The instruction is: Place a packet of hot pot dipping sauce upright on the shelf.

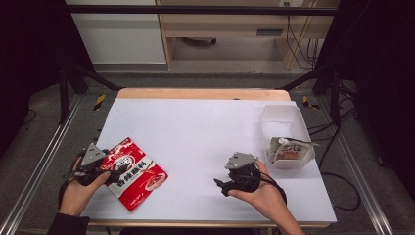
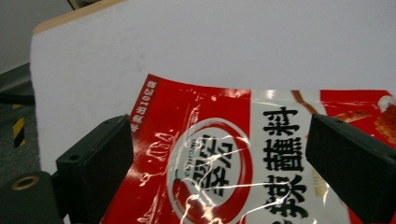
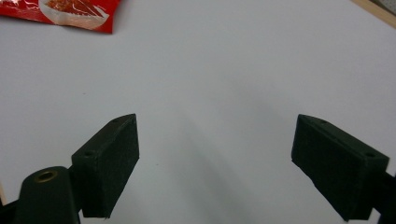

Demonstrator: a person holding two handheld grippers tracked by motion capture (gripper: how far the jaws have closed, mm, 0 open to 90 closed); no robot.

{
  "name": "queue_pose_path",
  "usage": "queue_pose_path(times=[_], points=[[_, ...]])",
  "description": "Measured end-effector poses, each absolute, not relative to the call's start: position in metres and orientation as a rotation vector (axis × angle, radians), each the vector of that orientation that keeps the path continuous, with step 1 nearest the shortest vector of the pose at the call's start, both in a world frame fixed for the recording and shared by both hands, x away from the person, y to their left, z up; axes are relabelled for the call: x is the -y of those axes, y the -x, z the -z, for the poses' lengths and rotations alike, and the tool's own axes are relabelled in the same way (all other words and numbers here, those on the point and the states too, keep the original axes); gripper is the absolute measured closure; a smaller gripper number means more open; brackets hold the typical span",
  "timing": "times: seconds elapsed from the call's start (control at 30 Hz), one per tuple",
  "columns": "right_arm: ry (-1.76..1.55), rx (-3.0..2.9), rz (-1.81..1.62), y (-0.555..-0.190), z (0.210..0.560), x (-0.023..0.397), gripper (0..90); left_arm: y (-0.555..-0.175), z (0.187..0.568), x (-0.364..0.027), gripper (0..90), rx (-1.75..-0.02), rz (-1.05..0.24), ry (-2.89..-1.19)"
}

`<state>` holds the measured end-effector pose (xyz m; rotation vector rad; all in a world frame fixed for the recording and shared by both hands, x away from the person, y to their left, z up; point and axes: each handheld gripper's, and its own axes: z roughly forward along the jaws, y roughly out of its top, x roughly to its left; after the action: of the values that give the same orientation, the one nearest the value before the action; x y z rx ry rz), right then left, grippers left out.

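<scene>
A red seasoning packet with white and black print lies flat on the white table cover at the front left. My left gripper is open, its jaws spread wide over the packet's near end without closing on it. My right gripper is open above bare white cover at the front right, with nothing between its jaws. A corner of the red packet shows far off at the top left of the right gripper view. A white and orange packet lies in a clear plastic tub at the right.
The white cover lies over a wooden table whose back edge shows. Metal frame rails run along both sides. Cables lie on the floor at the right.
</scene>
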<state>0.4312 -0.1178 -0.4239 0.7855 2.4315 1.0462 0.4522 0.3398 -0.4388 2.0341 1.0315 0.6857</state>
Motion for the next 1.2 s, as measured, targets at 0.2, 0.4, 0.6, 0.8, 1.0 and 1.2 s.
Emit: queue_pose_path(times=[0.2, 0.4, 0.6, 0.8, 1.0, 1.2], points=[[-0.798, -2.402, -1.071, -0.425, 0.431, 0.112, 13.0, -0.452, 0.441, -0.359, 7.2, -1.082, -0.702, -2.008], [-0.815, -2.346, -1.089, -0.422, 0.436, 0.113, 10.8, -0.449, 0.444, -0.377, 6.9, -1.139, -0.712, -1.982], [-0.842, -2.337, -1.066, -0.418, 0.445, 0.119, 11.6, -0.446, 0.449, -0.393, 6.8, -1.186, -0.727, -1.967], [-0.836, -2.358, -1.031, -0.418, 0.45, 0.119, 11.8, -0.449, 0.455, -0.402, 7.6, -1.211, -0.706, -1.977], [-0.837, -2.368, -1.023, -0.418, 0.452, 0.117, 11.9, -0.453, 0.46, -0.403, 8.6, -1.216, -0.663, -2.002], [-0.839, -2.375, -1.026, -0.418, 0.453, 0.116, 12.0, -0.455, 0.464, -0.408, 9.0, -1.239, -0.639, -1.995]])
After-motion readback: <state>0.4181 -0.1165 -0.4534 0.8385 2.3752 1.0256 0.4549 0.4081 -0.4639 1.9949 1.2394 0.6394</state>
